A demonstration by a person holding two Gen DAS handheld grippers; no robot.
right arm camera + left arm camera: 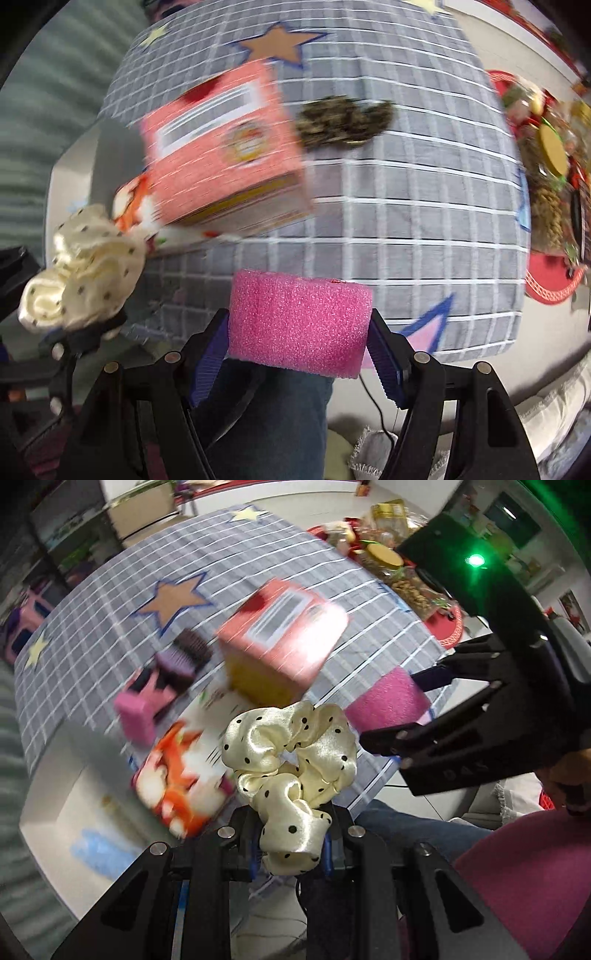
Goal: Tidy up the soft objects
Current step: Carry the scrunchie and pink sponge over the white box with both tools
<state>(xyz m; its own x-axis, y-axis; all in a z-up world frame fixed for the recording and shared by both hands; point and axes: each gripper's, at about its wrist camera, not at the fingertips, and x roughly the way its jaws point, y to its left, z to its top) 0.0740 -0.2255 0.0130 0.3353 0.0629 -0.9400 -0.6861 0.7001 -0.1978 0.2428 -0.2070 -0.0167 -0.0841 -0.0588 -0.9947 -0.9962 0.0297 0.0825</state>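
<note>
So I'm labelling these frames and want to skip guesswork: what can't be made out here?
- Print on the pink box: motion-blurred in both views.
- Left gripper pads: the cream scrunchie covers them in the left wrist view.
- Dark clump on the checked cloth: too blurred to identify, right wrist view.
- Pink foam block: its underside faces away.

motion-blurred pink box (pixel 284 642), its label unreadable; hair brushes (pixel 166 679) smeared beside it

left tool (pixel 290 845) clamping cream scrunchie (pixel 291 764), pink box (pixel 284 642) beyond
</note>
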